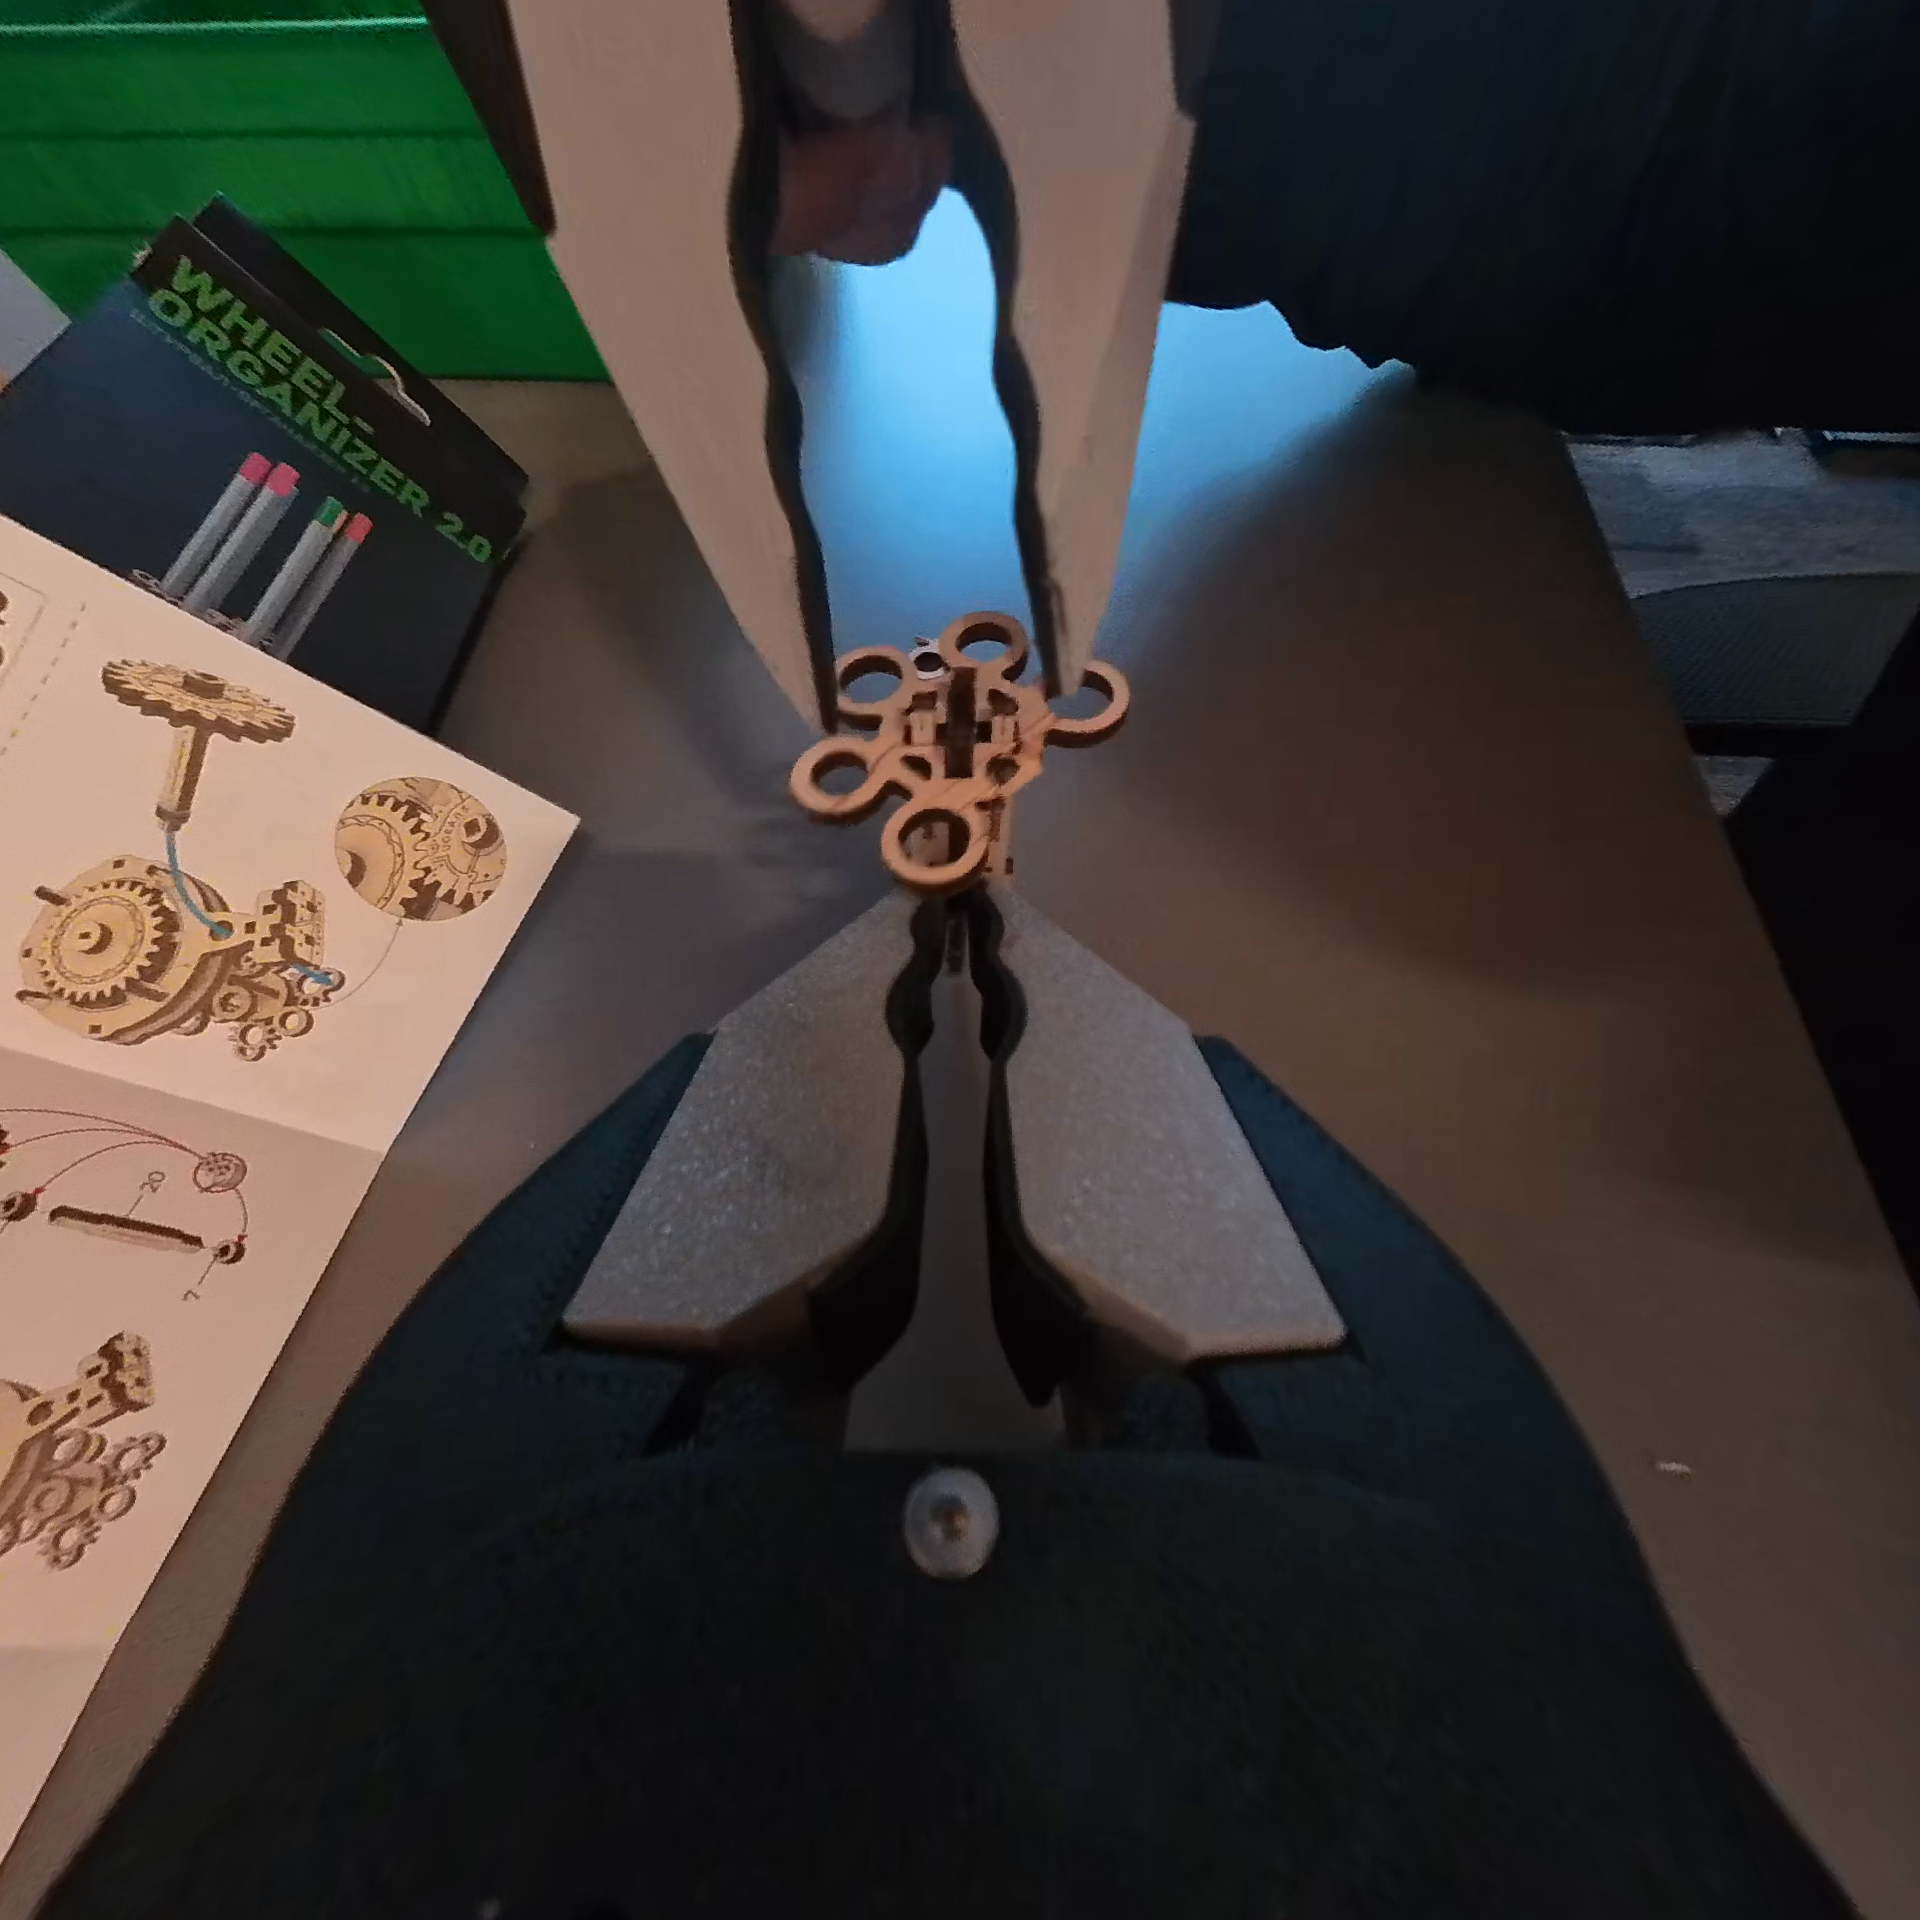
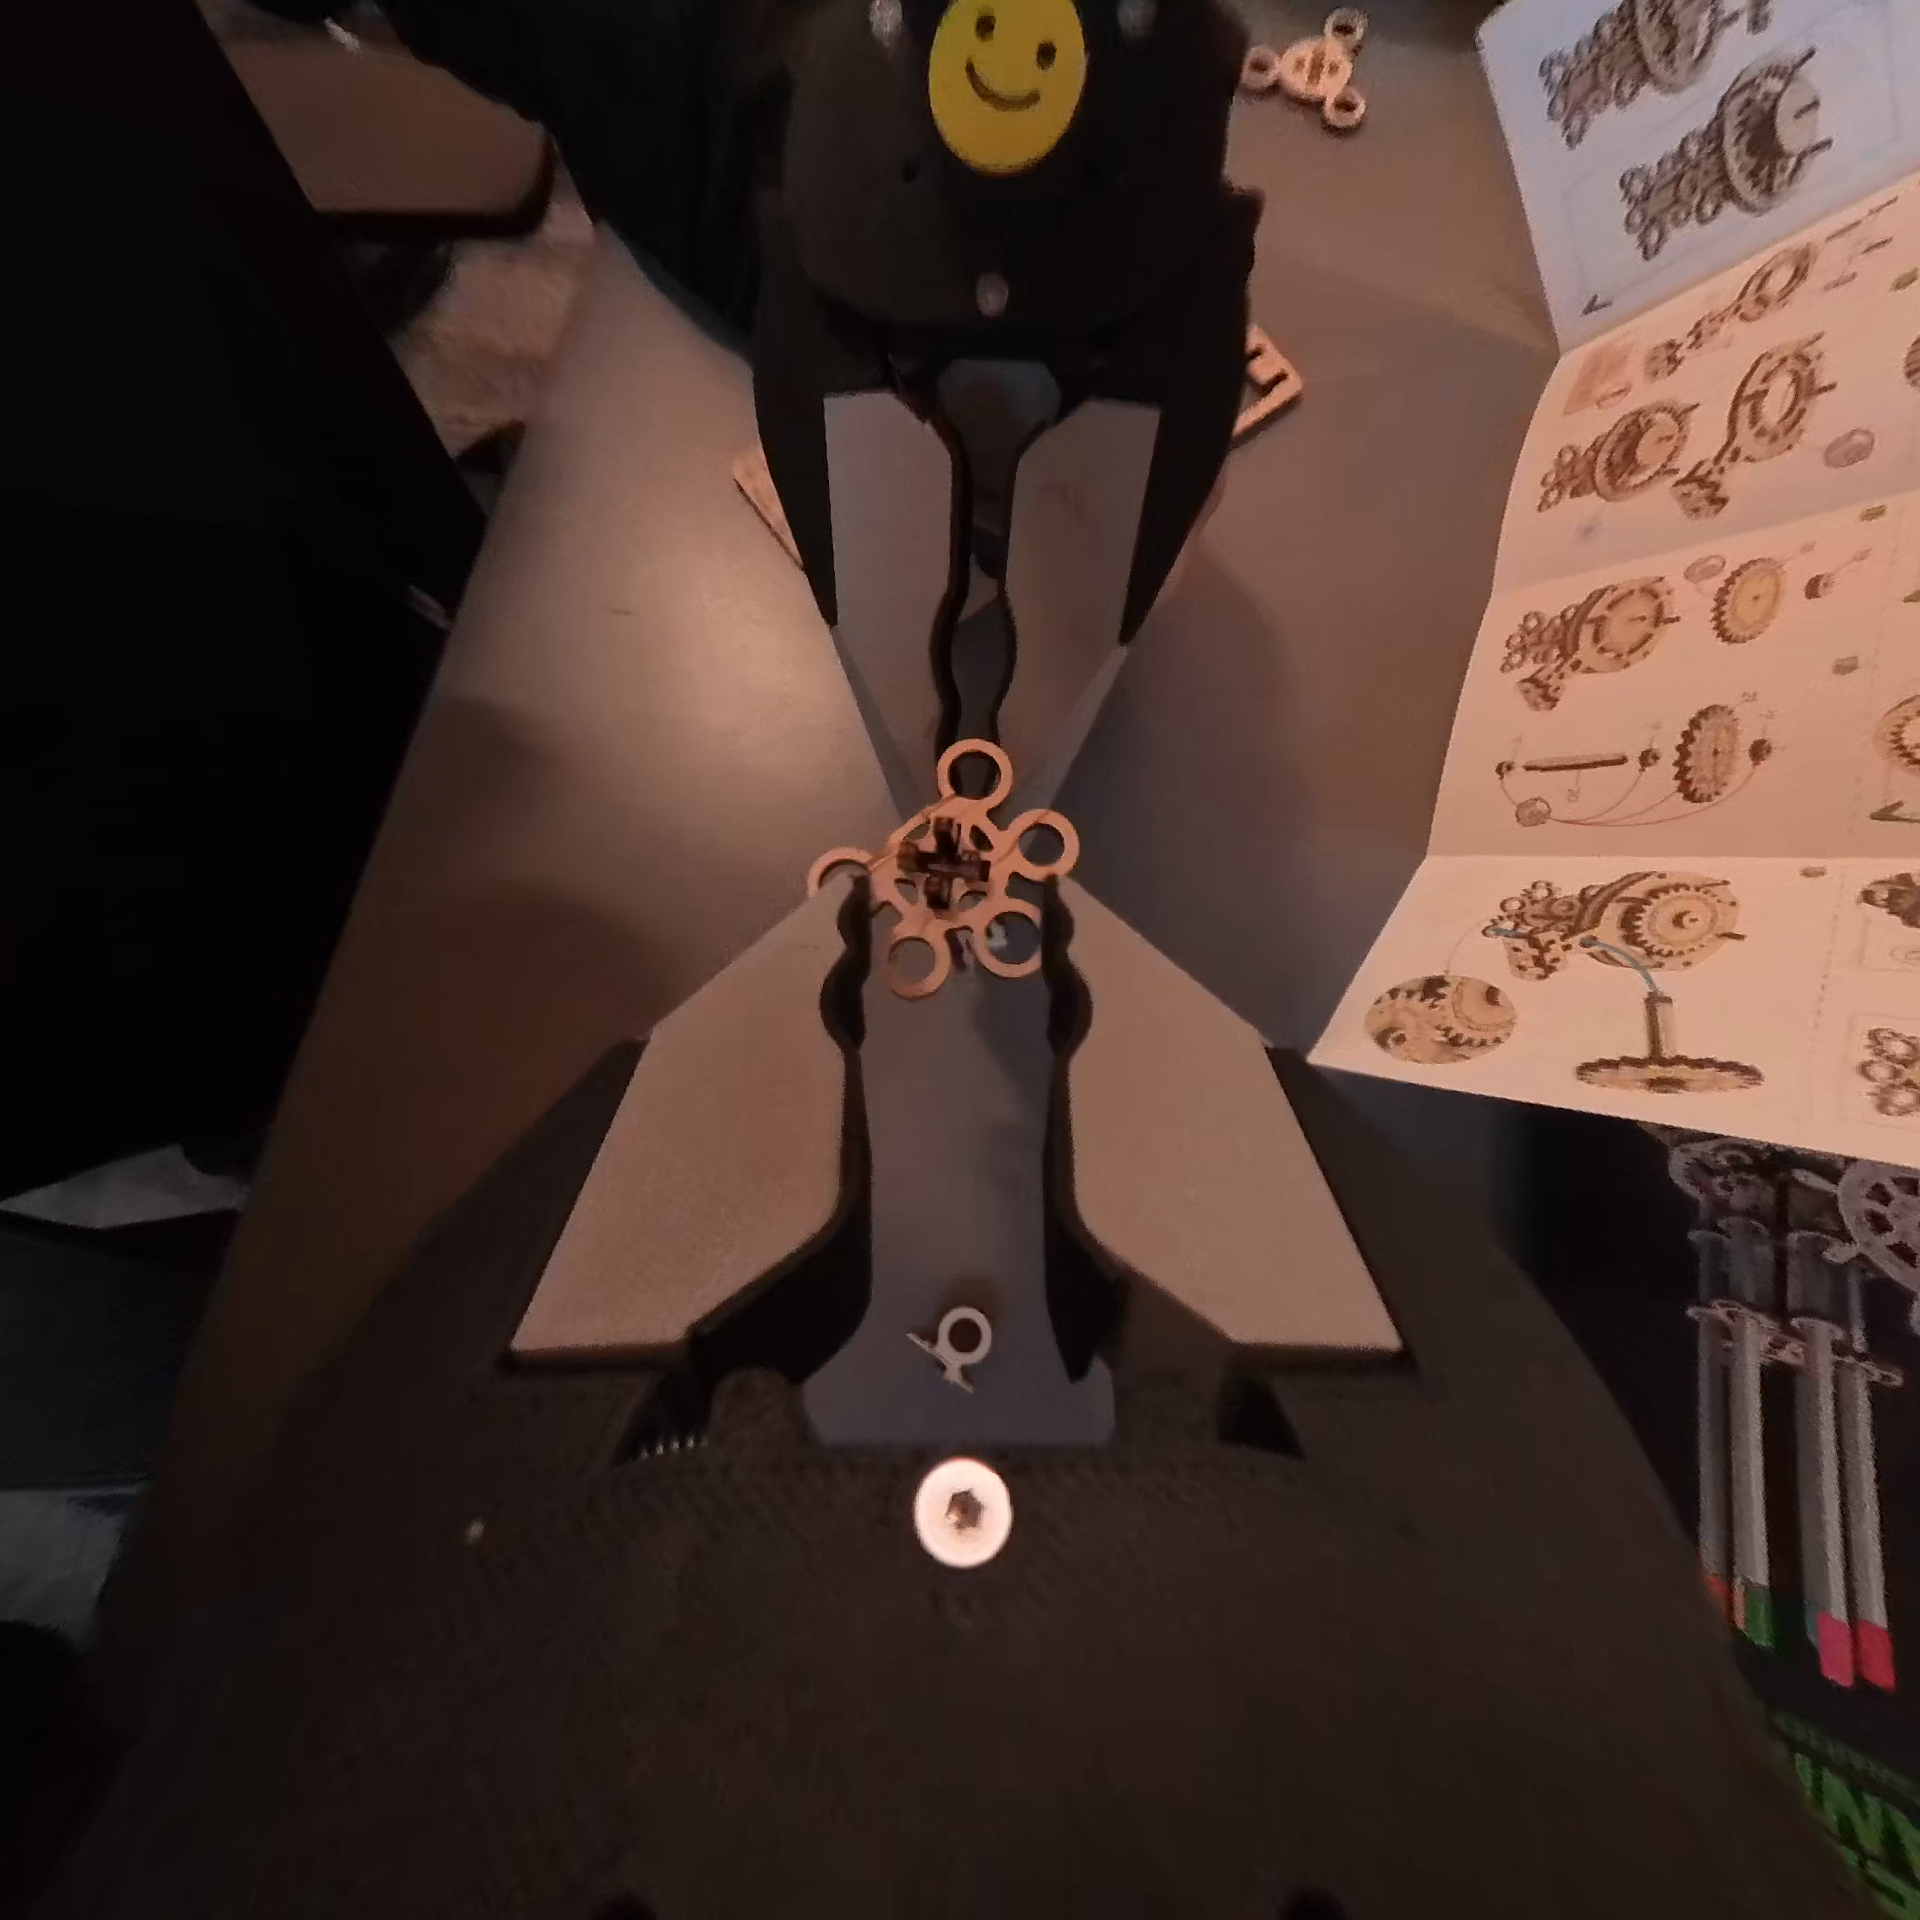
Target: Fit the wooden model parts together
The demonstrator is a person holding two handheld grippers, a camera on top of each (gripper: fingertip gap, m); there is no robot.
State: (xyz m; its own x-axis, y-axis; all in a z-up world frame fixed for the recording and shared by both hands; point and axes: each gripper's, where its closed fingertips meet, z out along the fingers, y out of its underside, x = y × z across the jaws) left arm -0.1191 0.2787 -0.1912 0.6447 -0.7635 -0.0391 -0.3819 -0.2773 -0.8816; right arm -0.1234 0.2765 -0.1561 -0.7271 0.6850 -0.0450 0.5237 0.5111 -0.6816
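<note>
A flat wooden piece with several rings (image 1: 935,748) is held above the dark table, with a small slotted wooden block (image 1: 1000,836) fitted at its middle. My left gripper (image 1: 951,909) comes from below and is nearly closed, pinching the lower edge of this assembly. My right gripper (image 1: 940,701) comes from the top, its two fingers set against opposite sides of the ring piece. In the right wrist view the ring piece (image 2: 940,883) sits between my right gripper's (image 2: 951,904) tips. The left gripper (image 2: 971,727), with a yellow smiley sticker, meets it from the far side.
A folded instruction sheet (image 1: 208,883) (image 2: 1662,727) lies beside the work spot, with a dark kit box (image 1: 312,447) (image 2: 1818,1403) next to it. A green crate (image 1: 260,156) stands behind. A loose wooden ring part (image 2: 1309,62) and a wooden sheet (image 2: 1262,395) lie farther off. A small white scrap (image 2: 961,1340) lies on the table (image 1: 1351,831). Only a small space, under 4 cm, lies between the two pairs of fingers.
</note>
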